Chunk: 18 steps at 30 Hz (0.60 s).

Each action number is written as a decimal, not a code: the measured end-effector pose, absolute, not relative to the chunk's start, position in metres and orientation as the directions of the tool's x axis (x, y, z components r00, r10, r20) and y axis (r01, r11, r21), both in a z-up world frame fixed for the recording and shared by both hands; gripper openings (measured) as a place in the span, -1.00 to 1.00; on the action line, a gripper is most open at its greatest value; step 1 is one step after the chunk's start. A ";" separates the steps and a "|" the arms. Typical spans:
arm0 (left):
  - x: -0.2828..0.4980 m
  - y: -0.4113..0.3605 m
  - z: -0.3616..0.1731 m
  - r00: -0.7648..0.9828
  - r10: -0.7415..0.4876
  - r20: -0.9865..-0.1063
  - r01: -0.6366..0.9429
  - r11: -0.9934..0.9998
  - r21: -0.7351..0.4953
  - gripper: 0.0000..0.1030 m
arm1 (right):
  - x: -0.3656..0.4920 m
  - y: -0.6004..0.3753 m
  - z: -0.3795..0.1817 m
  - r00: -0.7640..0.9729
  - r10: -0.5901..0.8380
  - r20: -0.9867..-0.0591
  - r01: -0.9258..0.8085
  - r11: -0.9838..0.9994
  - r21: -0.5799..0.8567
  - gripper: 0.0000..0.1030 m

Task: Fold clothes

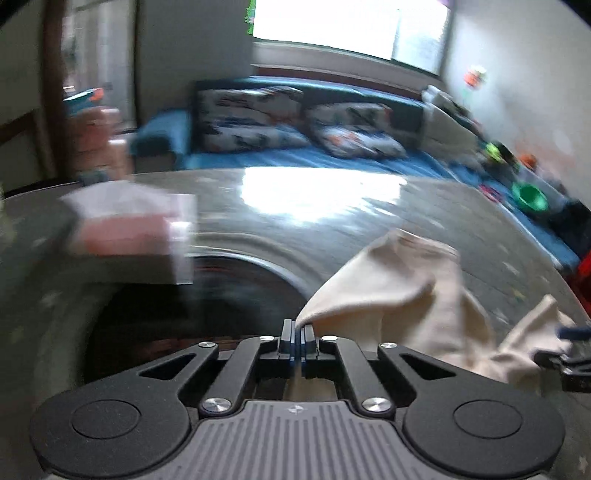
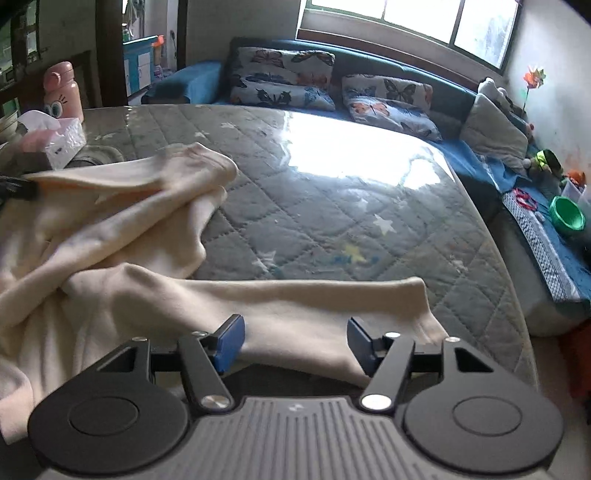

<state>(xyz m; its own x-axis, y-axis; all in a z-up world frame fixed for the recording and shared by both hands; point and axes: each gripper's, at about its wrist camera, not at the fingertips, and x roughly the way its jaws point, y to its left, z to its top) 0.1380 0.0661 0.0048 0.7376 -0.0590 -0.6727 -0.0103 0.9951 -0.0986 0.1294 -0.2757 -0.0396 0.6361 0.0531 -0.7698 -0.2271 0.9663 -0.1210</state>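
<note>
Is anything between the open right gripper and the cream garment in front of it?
Nothing visible. The right gripper hangs open directly over the garment, with only cloth between its fingers. The left gripper already pinches another part.

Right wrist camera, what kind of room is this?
Probably a living room at home: a blue sofa with butterfly cushions under a window, and a quilt-covered table holding a cream garment.
</note>
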 end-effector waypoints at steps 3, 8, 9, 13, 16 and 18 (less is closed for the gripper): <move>0.117 0.100 0.007 0.742 0.014 -0.670 -0.121 0.986 -0.113 -0.94 | 0.126 -0.277 -0.039 0.644 0.027 -0.764 -0.208 0.968 -0.141 0.40; 0.080 0.134 0.000 0.713 0.090 -0.695 -0.202 0.976 -0.081 -0.94 | 0.108 -0.268 -0.030 0.661 0.050 -0.749 -0.251 0.955 -0.158 0.39; 0.074 0.136 -0.002 0.706 0.095 -0.702 -0.208 0.975 -0.077 -0.94 | 0.102 -0.263 -0.027 0.663 0.071 -0.745 -0.277 0.948 -0.156 0.38; 0.057 0.137 -0.008 0.694 0.097 -0.714 -0.215 0.974 -0.076 -0.94 | 0.072 -0.238 -0.015 0.610 0.243 -0.754 -0.453 0.888 -0.080 0.28; 0.050 0.136 -0.010 0.684 0.099 -0.722 -0.220 0.973 -0.074 -0.94 | 0.051 -0.213 -0.019 0.535 0.328 -0.779 -0.579 0.813 -0.055 0.09; 0.050 0.135 -0.009 0.686 0.102 -0.721 -0.222 0.972 -0.073 -0.94 | 0.041 -0.195 -0.027 0.490 0.348 -0.799 -0.641 0.765 -0.060 -0.06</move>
<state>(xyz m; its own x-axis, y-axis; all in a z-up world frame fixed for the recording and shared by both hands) 0.0497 0.1348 -0.0092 0.6856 0.1020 -0.7208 -0.2216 0.9724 -0.0732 0.0409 -0.1952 -0.0270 0.4899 0.3479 -0.7993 -0.6412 0.7651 -0.0599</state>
